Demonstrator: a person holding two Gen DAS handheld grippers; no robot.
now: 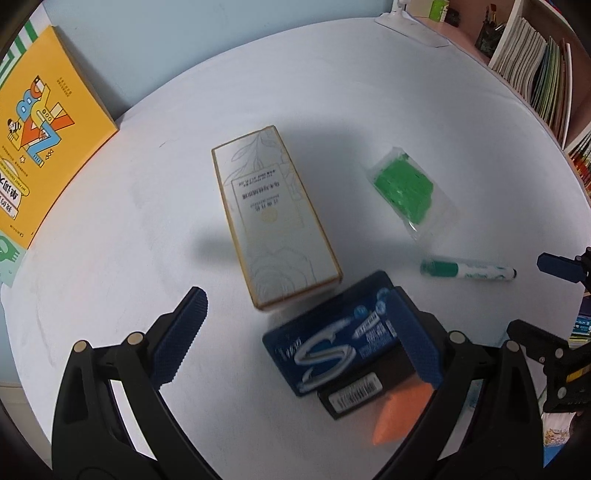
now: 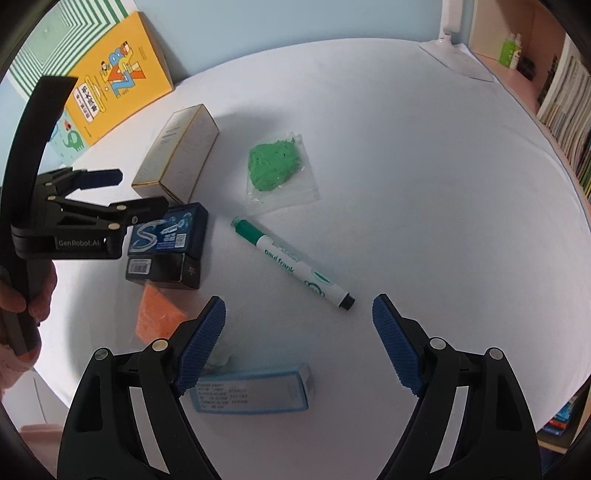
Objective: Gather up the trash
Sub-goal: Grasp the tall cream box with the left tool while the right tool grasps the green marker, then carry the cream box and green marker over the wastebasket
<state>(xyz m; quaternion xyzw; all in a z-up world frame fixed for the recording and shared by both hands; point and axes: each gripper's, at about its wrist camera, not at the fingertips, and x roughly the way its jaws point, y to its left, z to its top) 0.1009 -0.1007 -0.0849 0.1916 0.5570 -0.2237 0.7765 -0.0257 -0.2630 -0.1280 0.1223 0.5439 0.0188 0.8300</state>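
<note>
A white and gold box (image 1: 275,218) (image 2: 177,157) lies in the middle of the white table (image 1: 369,92). A dark blue gum pack (image 1: 328,341) (image 2: 166,230) lies on a black box (image 1: 351,397) (image 2: 162,271), beside an orange piece (image 1: 399,417) (image 2: 157,314). A clear bag of green bits (image 1: 406,188) (image 2: 275,168) and a green marker (image 1: 469,269) (image 2: 291,262) lie to the right. My left gripper (image 1: 299,332) (image 2: 122,192) is open, its right finger over the gum pack. My right gripper (image 2: 299,343) is open and empty above a pale blue box (image 2: 251,393).
A yellow book (image 1: 37,140) (image 2: 118,74) leans at the table's back left. A white lamp base (image 1: 413,26) (image 2: 458,57) stands at the back. Bookshelves (image 1: 535,70) line the right side.
</note>
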